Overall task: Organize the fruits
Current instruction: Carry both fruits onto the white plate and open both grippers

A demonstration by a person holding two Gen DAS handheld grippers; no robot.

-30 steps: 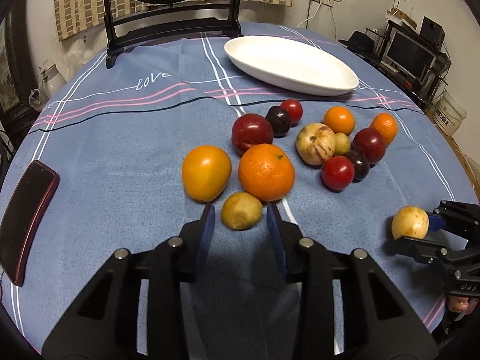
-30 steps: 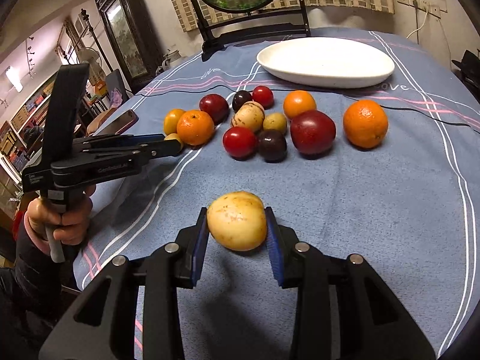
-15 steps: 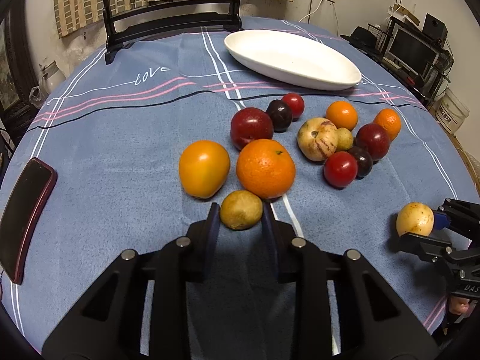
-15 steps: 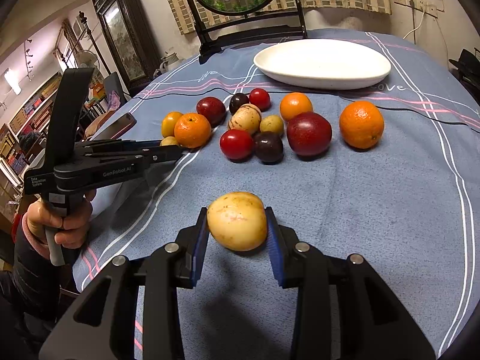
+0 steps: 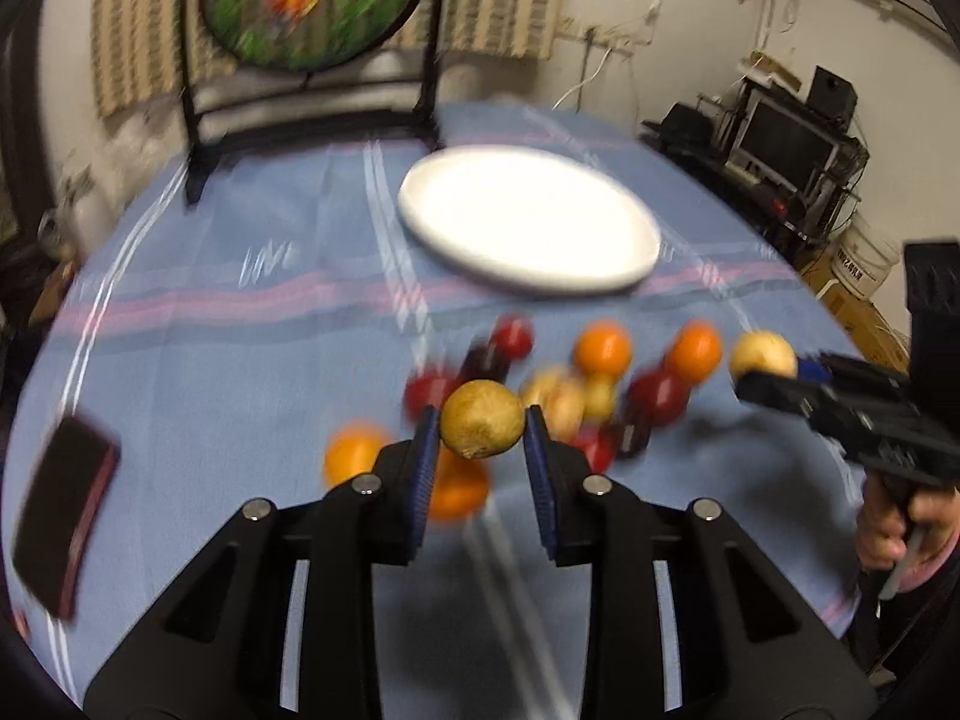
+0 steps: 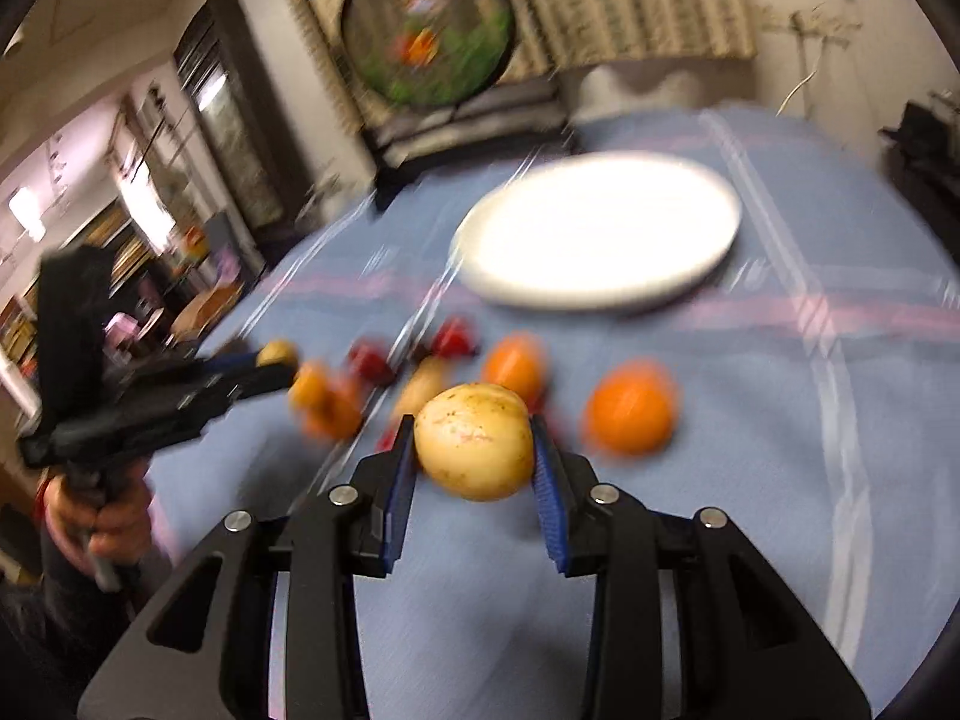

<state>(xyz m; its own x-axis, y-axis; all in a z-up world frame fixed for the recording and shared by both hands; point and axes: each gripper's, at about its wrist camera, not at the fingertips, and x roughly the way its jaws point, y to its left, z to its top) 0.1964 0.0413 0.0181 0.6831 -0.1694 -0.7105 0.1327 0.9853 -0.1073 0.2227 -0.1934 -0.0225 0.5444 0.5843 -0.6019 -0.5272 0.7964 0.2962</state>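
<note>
In the left wrist view the left claw sits at the lower centre of the frame, its blue-padded jaws pressed against both sides of a small, round, brownish-yellow fruit that it carries clear of the surface. In the right wrist view the right claw is clamped the same way on a larger, pale yellow, speckled round fruit – also lifted, with the cloth visible beneath it.

Behind each claw, in the middle of both frames, lies the blurred cluster of loose fruit on the blue cloth-covered surface: an orange round fruit to the right of the held one in the right wrist view, another orange one further back in the left wrist view, plus dark red and yellowish pieces (too smeared to count).

Beyond the cluster, toward the upper centre, rests a white oval plate with nothing visible on it. A dark, red-edged phone lies at the lower left edge of the left wrist view.

At the far end of the surface stands a round, dark-framed picture of flowers on a black stand – upper centre in both views. A hand grips the right claw's handle at the right edge of the left wrist view.
</note>
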